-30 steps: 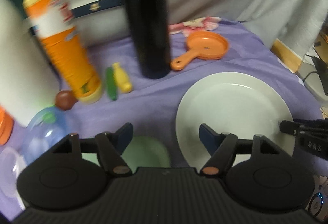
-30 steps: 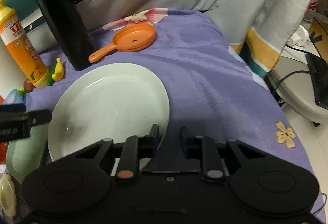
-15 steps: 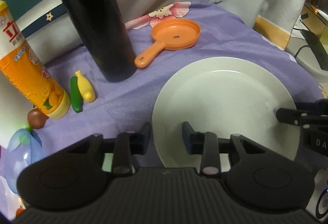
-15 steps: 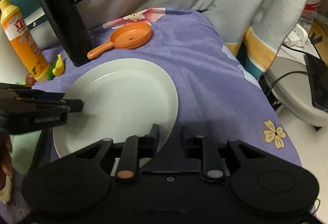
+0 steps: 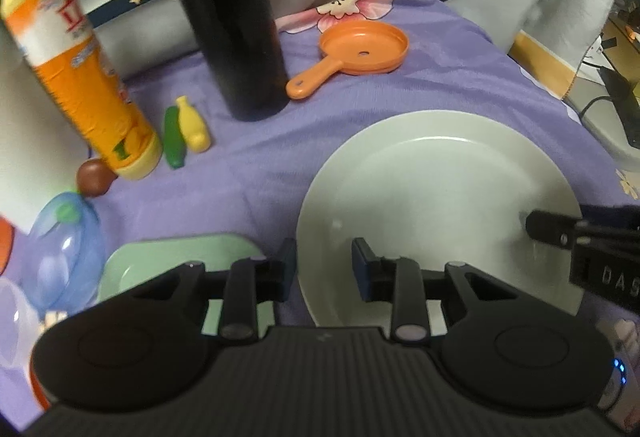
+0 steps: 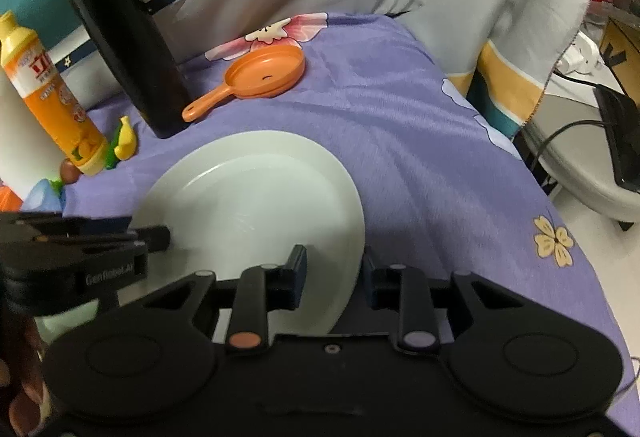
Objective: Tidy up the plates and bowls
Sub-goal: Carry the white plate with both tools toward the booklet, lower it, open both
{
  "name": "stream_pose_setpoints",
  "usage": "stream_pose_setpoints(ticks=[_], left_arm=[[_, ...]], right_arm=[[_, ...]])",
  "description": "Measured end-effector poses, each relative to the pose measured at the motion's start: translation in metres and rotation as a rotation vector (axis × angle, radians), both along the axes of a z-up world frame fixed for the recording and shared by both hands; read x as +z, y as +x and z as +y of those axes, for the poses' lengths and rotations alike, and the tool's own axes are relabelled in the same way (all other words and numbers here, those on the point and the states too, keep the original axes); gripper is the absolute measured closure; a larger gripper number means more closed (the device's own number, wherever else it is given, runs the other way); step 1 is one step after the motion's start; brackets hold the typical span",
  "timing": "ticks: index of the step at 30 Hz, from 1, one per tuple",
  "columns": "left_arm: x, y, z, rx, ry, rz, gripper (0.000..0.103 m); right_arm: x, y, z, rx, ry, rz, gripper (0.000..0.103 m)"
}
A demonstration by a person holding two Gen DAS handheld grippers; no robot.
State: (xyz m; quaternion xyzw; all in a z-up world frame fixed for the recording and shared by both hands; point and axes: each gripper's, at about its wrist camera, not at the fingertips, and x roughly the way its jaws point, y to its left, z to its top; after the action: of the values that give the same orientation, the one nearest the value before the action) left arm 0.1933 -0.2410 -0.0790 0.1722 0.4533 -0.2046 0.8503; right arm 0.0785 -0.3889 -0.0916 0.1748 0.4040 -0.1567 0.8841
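The left claw (image 5: 324, 263) straddles the near left rim of the white plate (image 5: 436, 197) with a narrow gap, one finger either side. The right claw (image 6: 334, 271) grips the plate's right edge likewise. A green dish (image 5: 176, 261) lies just left of the plate on the purple cloth (image 5: 460, 77). Farther back stand a black flask (image 5: 228, 13), an orange bottle (image 5: 76, 65) and an orange toy pan (image 5: 360, 51).
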Motion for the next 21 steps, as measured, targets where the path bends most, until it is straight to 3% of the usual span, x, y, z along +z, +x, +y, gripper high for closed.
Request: stream_pose_setpoints(ticks=[9,21], left_arm=[[0.041,-0.046,0.054,0.065,-0.034,-0.018,0.074],[0.064,-0.123,0.201,0.269,-0.047,-0.044,0.074]], right_arm=[[0.040,-0.035,0.034,0.043,-0.001,-0.046,0.074],[0.053,-0.073,0.146,0.217,0.060,-0.031,0.074]])
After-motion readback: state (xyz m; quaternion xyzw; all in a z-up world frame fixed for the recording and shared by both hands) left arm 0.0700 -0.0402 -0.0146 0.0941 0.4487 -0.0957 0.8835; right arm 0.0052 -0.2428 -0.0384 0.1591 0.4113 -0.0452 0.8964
